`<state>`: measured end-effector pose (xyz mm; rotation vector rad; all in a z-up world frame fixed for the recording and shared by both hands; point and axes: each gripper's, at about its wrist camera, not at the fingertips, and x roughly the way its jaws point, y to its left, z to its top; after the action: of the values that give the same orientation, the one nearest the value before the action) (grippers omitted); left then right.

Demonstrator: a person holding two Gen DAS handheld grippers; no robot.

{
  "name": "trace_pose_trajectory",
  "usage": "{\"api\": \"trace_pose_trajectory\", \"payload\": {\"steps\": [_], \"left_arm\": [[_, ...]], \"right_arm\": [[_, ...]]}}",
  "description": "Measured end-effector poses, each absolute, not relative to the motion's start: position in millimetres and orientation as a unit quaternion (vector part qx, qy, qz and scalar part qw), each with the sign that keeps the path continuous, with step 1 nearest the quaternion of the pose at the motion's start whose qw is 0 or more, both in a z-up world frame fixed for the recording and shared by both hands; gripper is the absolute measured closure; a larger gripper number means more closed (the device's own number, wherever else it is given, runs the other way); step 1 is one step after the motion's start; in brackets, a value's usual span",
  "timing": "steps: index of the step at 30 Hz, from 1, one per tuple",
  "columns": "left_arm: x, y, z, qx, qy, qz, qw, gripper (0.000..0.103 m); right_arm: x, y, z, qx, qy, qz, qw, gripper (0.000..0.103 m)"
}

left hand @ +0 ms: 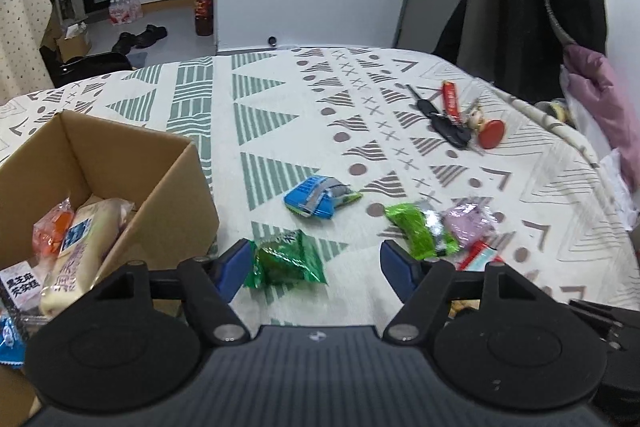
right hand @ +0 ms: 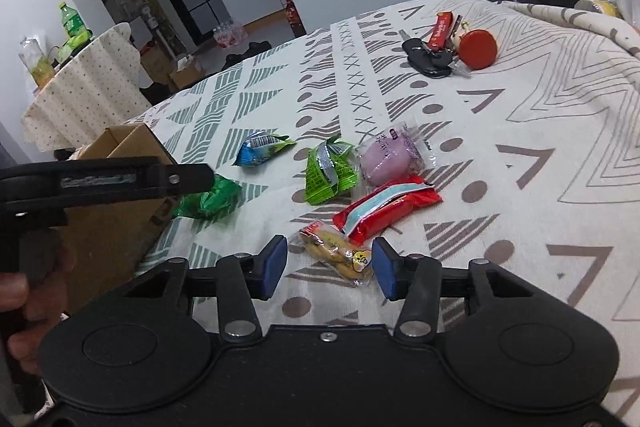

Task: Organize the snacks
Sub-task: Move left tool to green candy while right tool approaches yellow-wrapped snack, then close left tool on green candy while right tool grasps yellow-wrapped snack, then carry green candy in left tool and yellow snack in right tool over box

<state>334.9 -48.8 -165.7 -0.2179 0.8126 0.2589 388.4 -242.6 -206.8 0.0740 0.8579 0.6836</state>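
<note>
Patterned cotton, cream with green and grey geometric print: the tablecloth point(left hand: 280, 99) carries everything I am working over.

Corrugated cardboard box point(left hand: 120, 163), open-topped, at the left edge of the cloth; several wrapped snacks already lie inside it, among them a long pale bar and an orange packet.

Left gripper point(left hand: 316, 263), jaws spread wide and empty, low over the cloth. The dark green foil packet point(left hand: 288, 259) lies just inside its left finger, just beside the box wall.

Right gripper point(right hand: 330, 263), jaws likewise wide and empty, straddling the clear packet of yellow biscuits point(right hand: 340, 255).

Loose snacks beyond, none touching a gripper: red wrapper point(right hand: 384, 207), just behind the biscuits; purple cake in clear film point(right hand: 388, 159); bright green packet point(right hand: 330, 175); blue packet point(right hand: 260, 149).

Key bunch with a red tag and a red round charm point(right hand: 440, 47), well apart at the far side; not snacks, so I leave it.

Handling note, my judgement: the dark green packet sits off-centre, so I would shift the left gripper towards the box before closing, pinch the foil's body rather than its crimped edge, and lift clear of the box wall before releasing. The biscuits want a light squeeze.
</note>
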Motion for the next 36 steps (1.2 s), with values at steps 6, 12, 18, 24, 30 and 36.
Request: {"api": "trace_pose_trajectory", "payload": {"steps": [6,12,18,24,30,36], "left_arm": [[347.4,-42.0,-182.1,-0.105,0.404,0.137,0.898,0.032],[353.1,-40.9,-193.8,-0.112,0.409,0.132,0.896,0.036],[357.0,-34.1,-202.2,-0.122,0.418,0.149,0.888,0.062],[351.9,-36.2,-200.5,-0.123,0.416,0.135,0.891,0.066],[339.2,-36.9,-187.7,-0.139,0.409,0.113,0.895,0.067],[326.3,-35.8,-167.5,-0.15,0.392,0.095,0.903,0.067]], "right_arm": [[393.1,-238.2,-210.5,0.034,0.391,0.328,0.859,0.055],[395.1,-231.7,-216.1,0.028,0.388,0.338,0.857,0.054],[392.2,-227.3,-220.2,-0.002,0.396,0.336,0.855,0.059],[386.0,-224.9,-218.0,-0.025,0.399,0.329,0.856,0.076],[377.9,-221.9,-210.7,-0.036,0.403,0.314,0.859,0.081],[369.8,-219.4,-194.2,-0.024,0.397,0.302,0.866,0.081]]}}
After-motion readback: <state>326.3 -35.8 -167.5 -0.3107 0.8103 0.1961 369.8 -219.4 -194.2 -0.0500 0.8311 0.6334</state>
